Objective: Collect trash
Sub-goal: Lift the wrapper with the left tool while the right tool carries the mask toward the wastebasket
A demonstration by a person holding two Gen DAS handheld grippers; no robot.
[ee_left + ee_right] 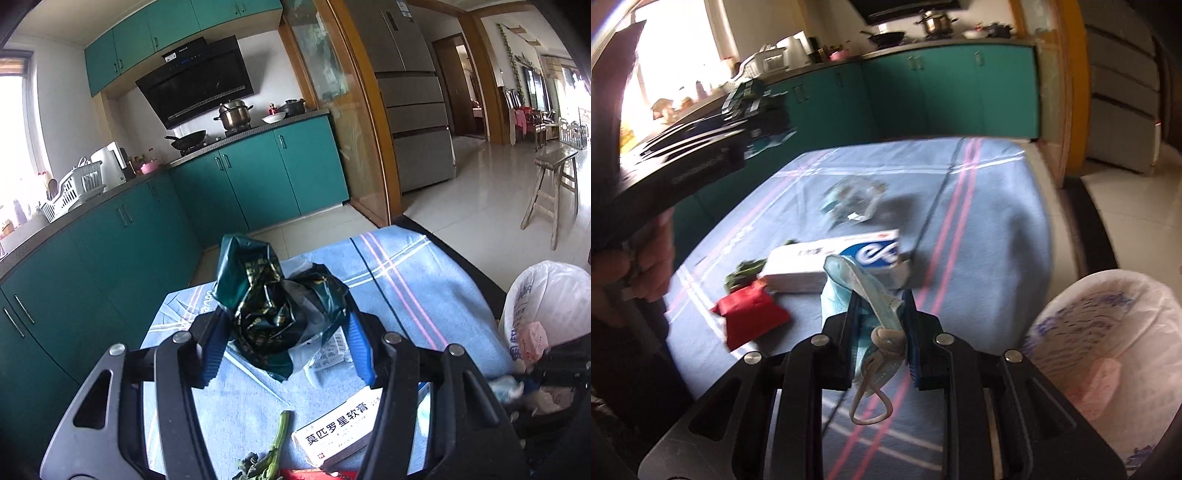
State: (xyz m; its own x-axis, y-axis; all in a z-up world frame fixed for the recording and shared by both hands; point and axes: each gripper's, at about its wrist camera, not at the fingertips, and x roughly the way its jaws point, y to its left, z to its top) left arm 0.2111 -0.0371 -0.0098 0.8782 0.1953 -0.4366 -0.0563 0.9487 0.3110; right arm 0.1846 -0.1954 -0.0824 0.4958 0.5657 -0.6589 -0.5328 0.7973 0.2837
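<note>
Right claw (877, 332) clenched on face mask (857, 291); left claw (284, 332) grasping crumpled green wrapper (269, 295). Risk: loose ear loop snags bin liner (1108, 332) rim, mask drops outside.

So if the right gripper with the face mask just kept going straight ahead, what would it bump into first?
Most likely the white toothpaste box lying on the blue tablecloth, just beyond the right gripper and its mask; depth is hard to judge.

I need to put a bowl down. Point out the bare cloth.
Bare cloth lies along the far edge of the table, beyond the clear wrapper. It is crowded near the white box, red packet and greens.
</note>
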